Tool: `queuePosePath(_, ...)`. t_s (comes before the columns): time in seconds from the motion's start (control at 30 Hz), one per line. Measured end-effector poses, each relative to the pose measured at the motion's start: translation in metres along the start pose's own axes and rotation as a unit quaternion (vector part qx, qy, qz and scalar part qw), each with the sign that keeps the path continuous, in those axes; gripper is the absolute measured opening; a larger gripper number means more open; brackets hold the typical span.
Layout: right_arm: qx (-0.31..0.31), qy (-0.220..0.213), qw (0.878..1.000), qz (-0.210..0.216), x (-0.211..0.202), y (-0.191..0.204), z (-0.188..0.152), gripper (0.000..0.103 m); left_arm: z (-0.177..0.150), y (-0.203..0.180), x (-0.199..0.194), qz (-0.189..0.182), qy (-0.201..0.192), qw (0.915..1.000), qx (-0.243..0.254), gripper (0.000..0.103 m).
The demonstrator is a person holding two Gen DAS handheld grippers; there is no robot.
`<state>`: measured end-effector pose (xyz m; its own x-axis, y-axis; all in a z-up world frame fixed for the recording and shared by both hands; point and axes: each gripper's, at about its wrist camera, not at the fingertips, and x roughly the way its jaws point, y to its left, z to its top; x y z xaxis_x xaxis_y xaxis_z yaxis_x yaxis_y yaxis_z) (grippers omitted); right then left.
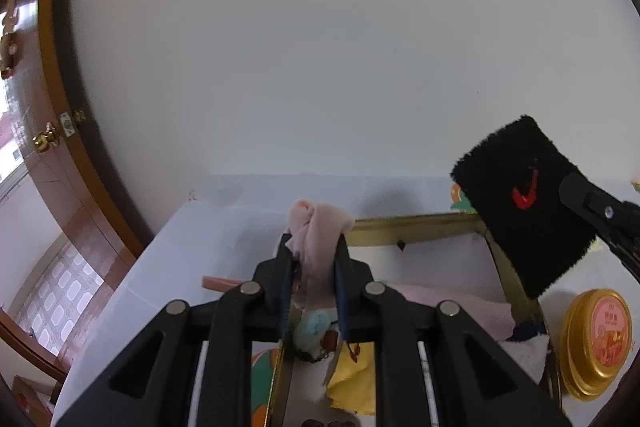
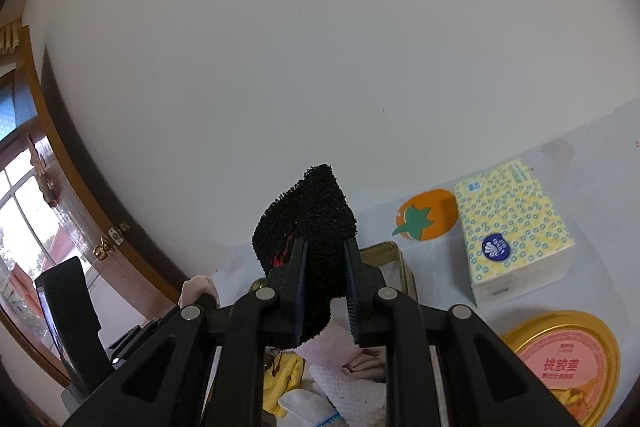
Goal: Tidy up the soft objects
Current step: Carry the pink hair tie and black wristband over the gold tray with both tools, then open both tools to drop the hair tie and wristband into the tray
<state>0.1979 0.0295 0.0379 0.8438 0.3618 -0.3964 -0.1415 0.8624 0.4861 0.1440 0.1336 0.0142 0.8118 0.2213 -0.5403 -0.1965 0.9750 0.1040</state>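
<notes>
My left gripper (image 1: 313, 247) is shut on a pale pink rolled cloth (image 1: 318, 231) and holds it up above a gold-rimmed tray (image 1: 416, 221). My right gripper (image 2: 326, 251) is shut on a black terry wristband (image 2: 310, 223) with a red mark, also held above the tray; the wristband (image 1: 524, 203) shows at the right of the left wrist view. In the tray lie a pink cloth (image 1: 452, 311), a yellow cloth (image 1: 354, 383), a white knit glove (image 2: 348, 391) and a small blue-green soft item (image 1: 314, 327).
A yellow-patterned tissue pack (image 2: 514, 231) lies on the white table at the right. A round gold tin with a pink label (image 2: 568, 363) sits beside the tray. An orange persimmon sticker (image 2: 426, 213) is on the table. A wooden door (image 1: 60, 167) stands at the left.
</notes>
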Motion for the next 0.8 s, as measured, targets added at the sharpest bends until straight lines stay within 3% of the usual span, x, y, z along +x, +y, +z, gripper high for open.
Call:
queuePosePath(0.3,-0.01,0.055,0.998,-0.039,0.027,0.0,0.002,0.019,0.007,-0.012,0.028,-0.045,0.06,0.9971,0.015,0.016)
queuePosePath(0.5,-0.011,0.073,0.996,-0.058,0.04,-0.007,0.002,0.019,0.006,-0.001,0.038,-0.045,0.081,0.9956,-0.009,0.016)
queuePosePath(0.8,-0.012,0.099,0.993,-0.063,0.059,-0.005,-0.003,0.019,0.003,-0.003,0.055,-0.052,0.103,0.9933,-0.006,0.016)
